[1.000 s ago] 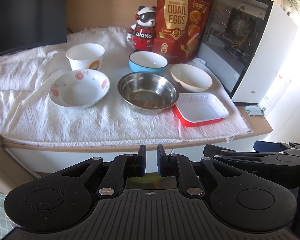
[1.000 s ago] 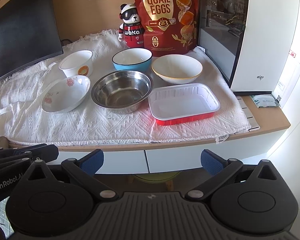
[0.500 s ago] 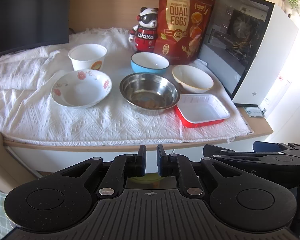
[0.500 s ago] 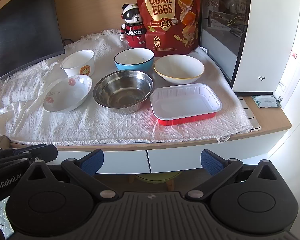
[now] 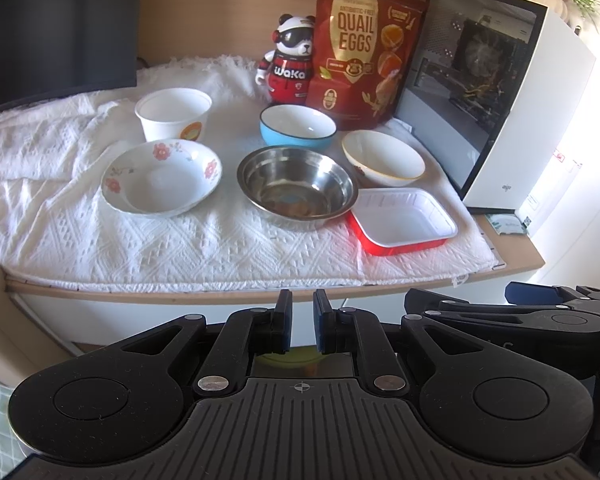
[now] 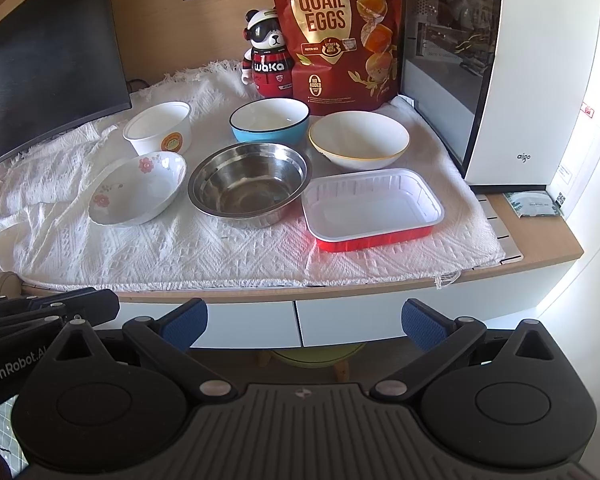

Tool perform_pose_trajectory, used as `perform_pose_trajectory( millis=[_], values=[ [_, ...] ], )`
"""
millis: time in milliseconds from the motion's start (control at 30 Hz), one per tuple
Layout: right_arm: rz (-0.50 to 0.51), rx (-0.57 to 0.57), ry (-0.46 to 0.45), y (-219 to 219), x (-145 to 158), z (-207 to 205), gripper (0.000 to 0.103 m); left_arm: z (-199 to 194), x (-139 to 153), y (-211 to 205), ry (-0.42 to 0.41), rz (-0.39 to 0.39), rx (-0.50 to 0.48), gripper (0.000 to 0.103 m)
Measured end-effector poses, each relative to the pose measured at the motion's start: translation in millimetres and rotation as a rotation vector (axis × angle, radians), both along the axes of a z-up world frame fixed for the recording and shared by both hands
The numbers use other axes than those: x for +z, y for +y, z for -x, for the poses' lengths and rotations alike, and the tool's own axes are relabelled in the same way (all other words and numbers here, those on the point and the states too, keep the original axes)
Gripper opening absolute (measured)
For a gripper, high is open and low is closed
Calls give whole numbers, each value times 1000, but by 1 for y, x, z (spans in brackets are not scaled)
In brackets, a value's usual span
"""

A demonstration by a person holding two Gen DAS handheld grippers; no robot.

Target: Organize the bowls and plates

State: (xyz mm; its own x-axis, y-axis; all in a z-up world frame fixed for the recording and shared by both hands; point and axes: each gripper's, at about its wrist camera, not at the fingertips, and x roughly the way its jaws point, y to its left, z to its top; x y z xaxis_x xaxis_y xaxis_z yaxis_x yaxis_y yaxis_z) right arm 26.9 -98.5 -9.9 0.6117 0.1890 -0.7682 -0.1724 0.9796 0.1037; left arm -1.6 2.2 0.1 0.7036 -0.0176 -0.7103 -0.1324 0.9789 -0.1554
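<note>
From the left wrist, the left claw sits low in front of the table. Its two fingers are pressed close together with nothing between them. On the white cloth are six dishes. A white cup stands at the back left. A flower bowl is just in front of it. A blue bowl is in the middle at the back. A steel bowl is in front of the blue one, very near it. A white bowl is to the right. A red tray is in front of it, right beside the steel bowl. It is hard to tell if they touch. Behind stand a panda toy and a red bag, whose foot is hidden by the blue bowl. A white box is on the right. The right claw pokes in at the right edge, cut off.

From the right wrist, the right claw is spread wide and holds nothing. All six dishes are well ahead of it on the cloth: the cup, flower bowl, blue bowl, steel bowl, white bowl and tray. A dark screen is cut off at the left. A bit of the left claw shows at the left edge. A small packet by the box is too blurry to read.
</note>
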Motion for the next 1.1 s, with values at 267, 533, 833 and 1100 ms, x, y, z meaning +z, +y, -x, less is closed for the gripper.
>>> perform_pose_trajectory(
  millis=[267,533,833,1100],
  values=[
    [-2,-1,-1,-1,1,0,103,-1,0,-1,4,5,1,13],
    [1,-5,-6,1,1,-2,103,-3,-3,5,5,16,14,13],
    [-24,-18,-5,8,-4,-19,103,-17,-15,36,-30,135,2,13],
    [-62,-60,41,32,-28,-69,103,-72,-43,95,6,347,-55,13]
  ],
)
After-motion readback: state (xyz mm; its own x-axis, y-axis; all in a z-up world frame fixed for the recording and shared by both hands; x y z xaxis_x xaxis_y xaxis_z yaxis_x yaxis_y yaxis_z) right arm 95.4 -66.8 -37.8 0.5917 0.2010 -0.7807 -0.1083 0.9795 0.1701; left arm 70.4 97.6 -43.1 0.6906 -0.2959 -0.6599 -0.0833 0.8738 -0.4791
